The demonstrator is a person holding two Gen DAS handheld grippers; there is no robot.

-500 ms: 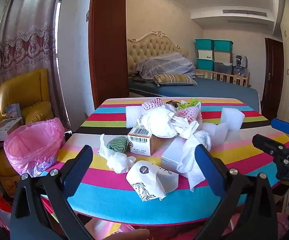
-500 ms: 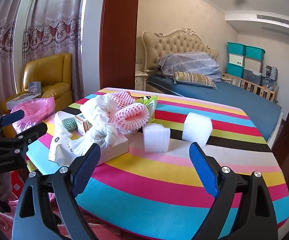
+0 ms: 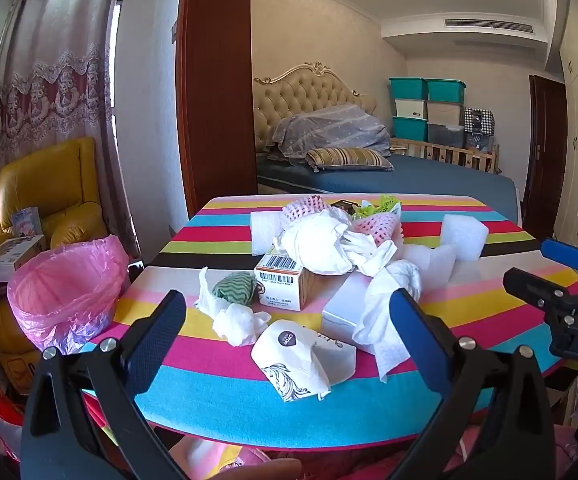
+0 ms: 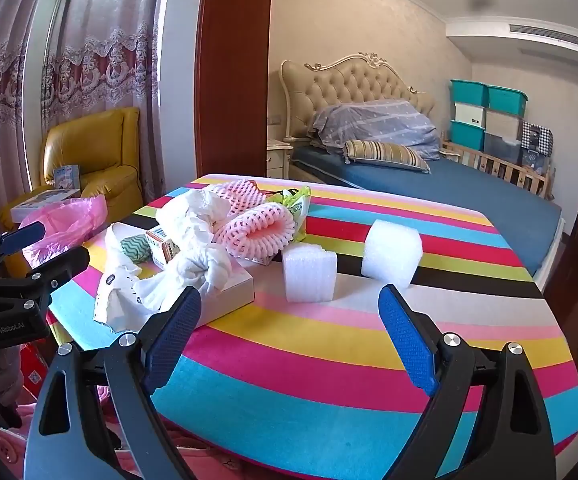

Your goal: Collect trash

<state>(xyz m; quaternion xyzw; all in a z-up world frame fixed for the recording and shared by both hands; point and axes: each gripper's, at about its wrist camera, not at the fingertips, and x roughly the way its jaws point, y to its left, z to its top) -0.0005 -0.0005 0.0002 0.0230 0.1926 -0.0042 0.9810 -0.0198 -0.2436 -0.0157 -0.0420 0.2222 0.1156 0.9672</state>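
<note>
Landmark: the striped table, round-edged, covered in coloured bands.

Containers. One bin lined with a pink bag stands off the table's left edge, beside a yellow armchair; the bag's mouth is open, and no contents can be made out inside. Beyond the table, against the far wall past the bed, plastic storage boxes are stacked, three of them teal; contents hidden.

Writing. One small carton near the table's middle carries barcodes on its top and side, with print too small to read. A crumpled white paper bag at the near edge bears a dark badge, lettering not legible. The right gripper's body reads "DAS" in the left view; the left gripper's body reads "GenRobotAI" in the right view.

Counts on the table: two white foam blocks stand right of the pile; one flat white box sits under knotted tissue; two pink foam fruit nets; one green wavy-patterned wad; one green wrapper at the far side. Loose tissues are heaped too thickly to count.

Left gripper: jaws spread wide, nothing between them, hovering over the near edge in front of the paper bag. Right gripper: jaws likewise spread, empty, over the near edge in front of the foam blocks.
</note>
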